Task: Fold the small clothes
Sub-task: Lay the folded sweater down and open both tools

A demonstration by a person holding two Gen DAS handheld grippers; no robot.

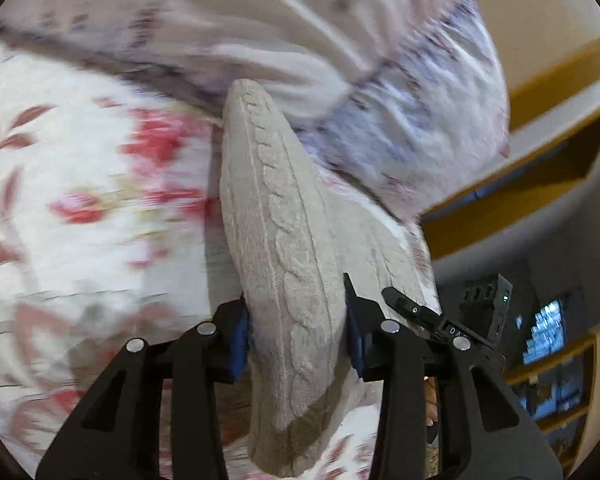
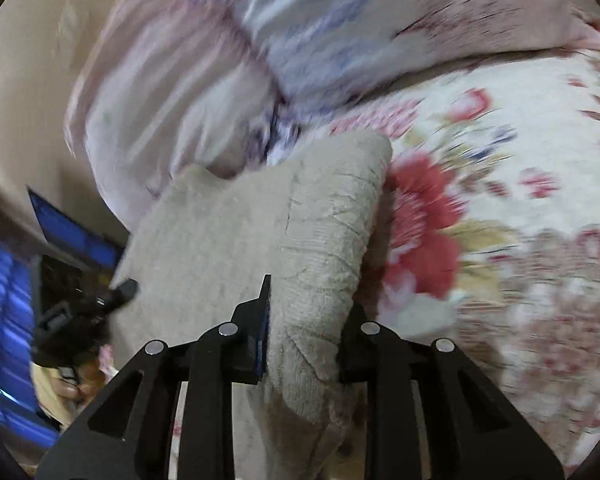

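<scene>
A small beige cable-knit garment is held up above a floral bedspread. My left gripper is shut on one bunched edge of it, the knit running up between the blue pads. My right gripper is shut on another edge of the same garment, which spreads to the left toward the other gripper. In the left wrist view the right gripper shows at the garment's right edge. Both views are motion-blurred.
A pink and blue floral pillow or duvet lies at the head of the bed, also in the right wrist view. Wooden shelving and a lit screen stand beside the bed. A blue screen is at the left.
</scene>
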